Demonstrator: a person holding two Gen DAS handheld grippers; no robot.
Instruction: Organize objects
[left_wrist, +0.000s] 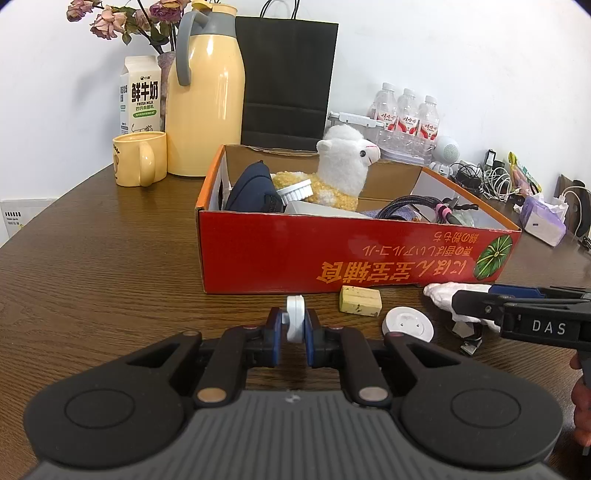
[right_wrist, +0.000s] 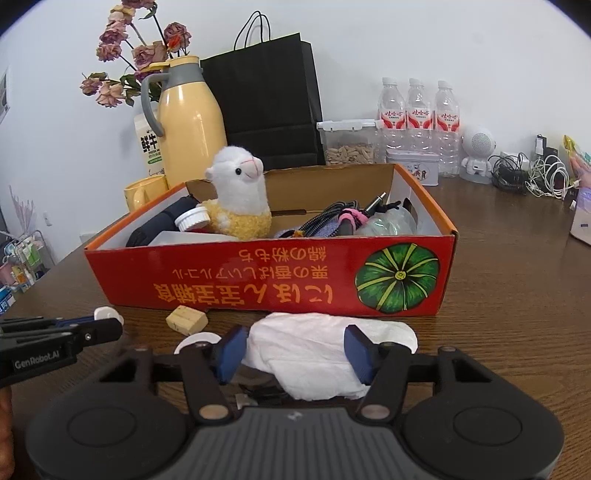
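My left gripper (left_wrist: 293, 319) is shut on a small white round disc (left_wrist: 295, 314), held upright on edge above the wooden table in front of the red cardboard box (left_wrist: 332, 254). My right gripper (right_wrist: 295, 350) has its blue pads pressed on both sides of a crumpled white tissue wad (right_wrist: 306, 347) lying before the box's front wall (right_wrist: 258, 273). A yellow block (left_wrist: 360, 300) and a white round puck (left_wrist: 408, 325) lie between the two grippers. Inside the box are an alpaca plush (right_wrist: 240, 192), a dark pouch, a white lidded jar and cables.
Behind the box stand a yellow thermos jug (left_wrist: 205, 99), a yellow mug (left_wrist: 138, 158), a milk carton (left_wrist: 140, 96), a black paper bag (left_wrist: 286, 77) and water bottles (right_wrist: 417, 110). Tangled cables (right_wrist: 532, 173) and a tissue pack (left_wrist: 543, 218) sit at the right. A small dark metal item (right_wrist: 258, 391) lies under the tissue wad.
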